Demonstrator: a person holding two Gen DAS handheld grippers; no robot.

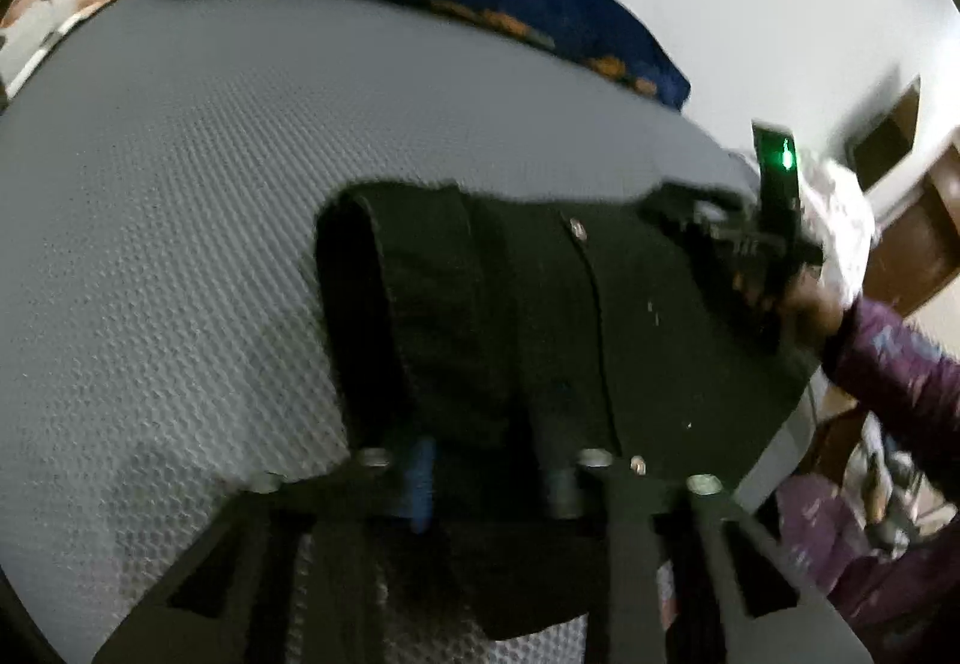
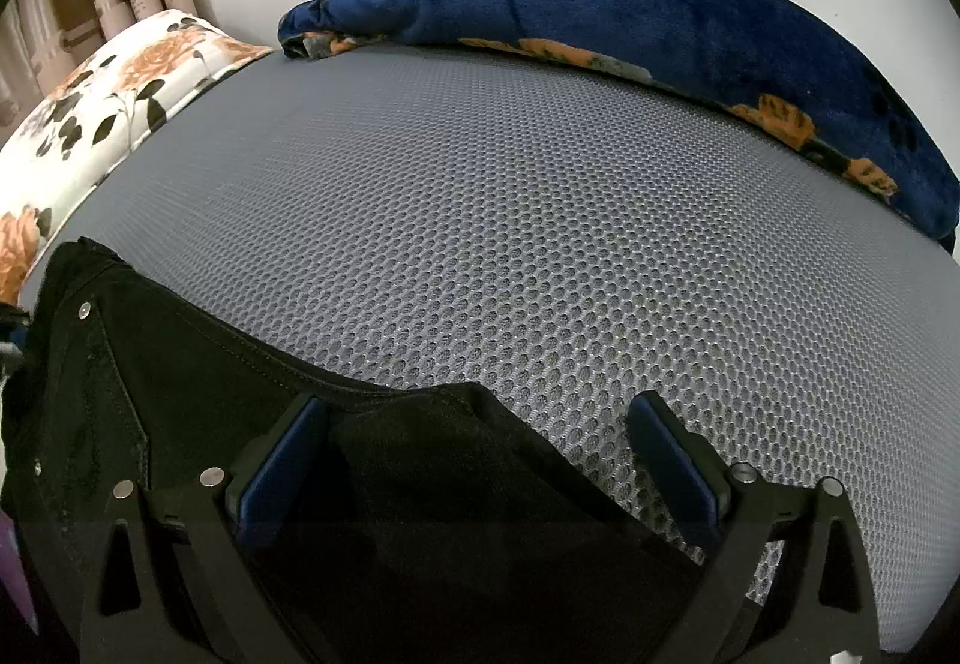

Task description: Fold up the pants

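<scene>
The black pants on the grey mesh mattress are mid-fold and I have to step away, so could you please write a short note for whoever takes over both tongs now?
Left tongs: shut on the black pants at their near edge.
Right tongs: open, fingers either side of a raised fold of the pants, not pinching it.
Pants lie bunched at the near edge of the grey mesh mattress; blue floral blanket along the far side, floral pillow at one end.
Done: left grip taken.
Left: close the right tongs, then fold and flatten.
</scene>
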